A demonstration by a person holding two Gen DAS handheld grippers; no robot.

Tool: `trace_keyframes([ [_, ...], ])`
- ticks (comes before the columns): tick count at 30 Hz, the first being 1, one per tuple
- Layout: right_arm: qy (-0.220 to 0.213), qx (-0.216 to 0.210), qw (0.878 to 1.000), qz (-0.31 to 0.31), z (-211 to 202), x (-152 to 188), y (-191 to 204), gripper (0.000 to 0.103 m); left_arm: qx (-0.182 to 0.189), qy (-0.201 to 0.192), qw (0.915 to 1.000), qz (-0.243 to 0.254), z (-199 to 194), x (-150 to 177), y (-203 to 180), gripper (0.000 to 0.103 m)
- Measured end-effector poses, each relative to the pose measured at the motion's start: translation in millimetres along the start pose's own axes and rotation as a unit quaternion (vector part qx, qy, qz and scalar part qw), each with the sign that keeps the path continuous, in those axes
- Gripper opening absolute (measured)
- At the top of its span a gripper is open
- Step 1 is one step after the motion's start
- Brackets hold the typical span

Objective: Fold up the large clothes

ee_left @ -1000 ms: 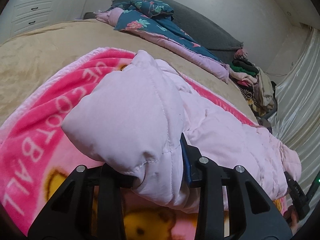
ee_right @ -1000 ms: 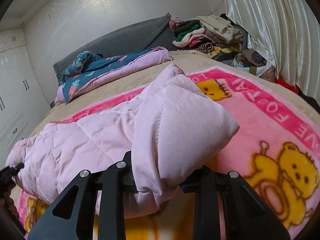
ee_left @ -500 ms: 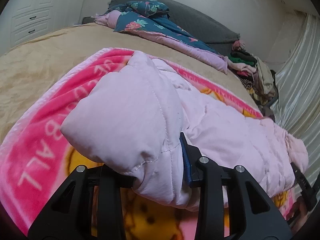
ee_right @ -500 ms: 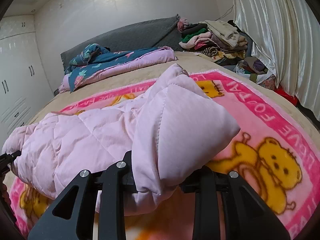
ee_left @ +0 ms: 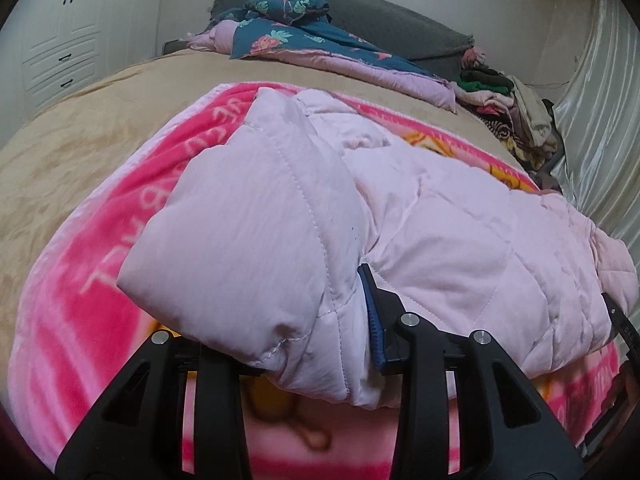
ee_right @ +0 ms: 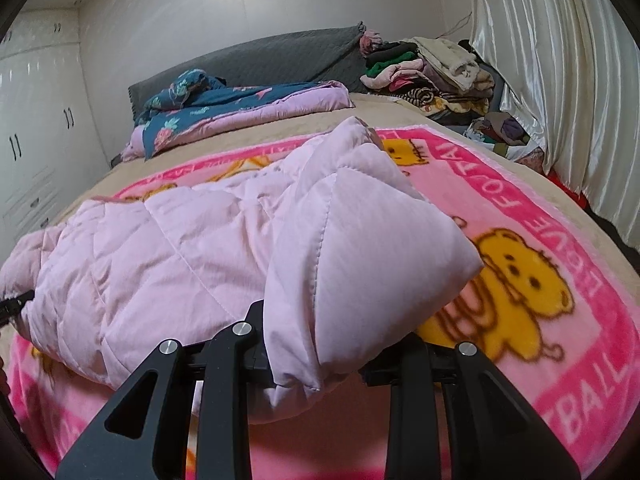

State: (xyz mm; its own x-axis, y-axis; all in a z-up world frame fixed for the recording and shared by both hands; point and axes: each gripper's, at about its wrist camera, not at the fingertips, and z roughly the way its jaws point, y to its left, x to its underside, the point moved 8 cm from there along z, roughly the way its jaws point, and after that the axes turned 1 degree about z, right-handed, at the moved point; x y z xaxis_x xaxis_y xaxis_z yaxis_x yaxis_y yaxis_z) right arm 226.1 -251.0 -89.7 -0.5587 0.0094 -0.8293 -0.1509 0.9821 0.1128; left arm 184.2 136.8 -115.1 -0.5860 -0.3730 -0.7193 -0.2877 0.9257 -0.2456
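A pale pink quilted jacket lies across a pink cartoon-bear blanket on the bed. My left gripper is shut on one end of the jacket's near edge, and the padded fabric bulges over its fingers. My right gripper is shut on the other end of the same jacket, above the blanket. Both ends are held a little above the blanket. The fingertips are hidden under the fabric. The tip of the other gripper shows at each view's edge.
A blue floral quilt lies by the grey headboard. A pile of folded clothes sits at the far corner next to white curtains. White wardrobes stand on the other side. The beige bedspread surrounds the blanket.
Both grippers have drawn back toward the blanket's near edge with the jacket held. More of the blanket and the room shows beyond the jacket. The grips have not changed.
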Motion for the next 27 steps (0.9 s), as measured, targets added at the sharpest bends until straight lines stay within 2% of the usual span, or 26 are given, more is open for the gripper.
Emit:
trace_keyframes([
  [8, 0.02, -0.007, 1.0, 0.011, -18, 27, -6, 0.029, 0.0, 0.012, 0.9999, 0.001, -18, 21, 8, 0.034],
  [9, 0.024, -0.011, 1.0, 0.016, -19, 30, -7, 0.032, -0.001, 0.013, 0.9999, 0.001, -19, 23, 8, 0.035],
  [11, 0.034, -0.016, 0.999, 0.031, -21, 32, -10, 0.036, -0.002, 0.016, 0.9999, 0.002, -22, 26, 9, 0.044],
  [16, 0.04, -0.013, 0.999, 0.028, -42, 35, -12, 0.079, -0.007, 0.015, 0.9997, 0.017, -39, 34, 5, 0.067],
  [18, 0.032, -0.006, 0.999, 0.016, -56, 39, -10, 0.091, -0.007, 0.013, 0.9996, 0.025, -45, 39, 2, 0.074],
  [19, 0.025, -0.001, 1.0, 0.007, -63, 40, -8, 0.094, -0.002, 0.013, 0.9995, 0.029, -50, 41, 0, 0.078],
  [22, 0.01, -0.004, 1.0, -0.016, -84, 42, 1, 0.097, 0.003, 0.002, 0.9991, 0.042, -63, 45, -8, 0.082],
  [24, 0.001, -0.006, 1.0, -0.022, -99, 41, 6, 0.099, 0.009, -0.007, 0.9987, 0.05, -74, 45, -16, 0.091],
  [27, -0.017, -0.009, 0.999, -0.032, -120, 39, 14, 0.099, 0.021, -0.023, 0.9977, 0.061, -92, 44, -29, 0.093],
])
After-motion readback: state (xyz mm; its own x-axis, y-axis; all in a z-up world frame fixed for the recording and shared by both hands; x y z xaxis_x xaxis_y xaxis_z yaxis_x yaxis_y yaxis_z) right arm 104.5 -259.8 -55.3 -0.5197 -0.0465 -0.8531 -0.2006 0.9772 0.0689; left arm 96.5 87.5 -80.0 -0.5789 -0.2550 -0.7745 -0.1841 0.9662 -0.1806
